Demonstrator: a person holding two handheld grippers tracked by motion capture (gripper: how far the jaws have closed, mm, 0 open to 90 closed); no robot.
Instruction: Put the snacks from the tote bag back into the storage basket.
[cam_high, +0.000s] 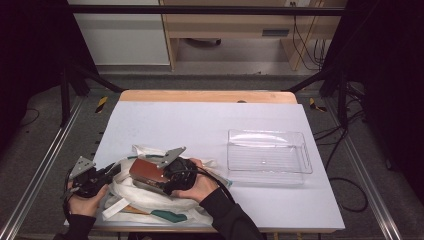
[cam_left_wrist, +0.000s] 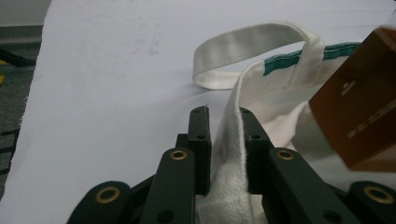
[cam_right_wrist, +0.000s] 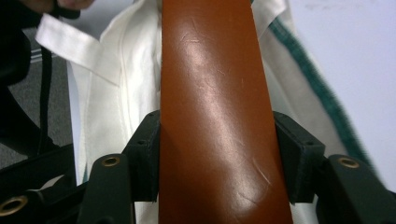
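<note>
R gripper (cam_right_wrist: 217, 154) clamps brown box (cam_right_wrist: 215, 116); L gripper (cam_left_wrist: 224, 140) pinches bag rim (cam_left_wrist: 229, 149).

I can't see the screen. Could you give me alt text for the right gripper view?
A glossy brown box fills the middle, clamped on both sides by the right claw, whose black jaws rise from the bottom edge. Beneath it lies a white cloth bag with green trim, resting on a pale table.
</note>
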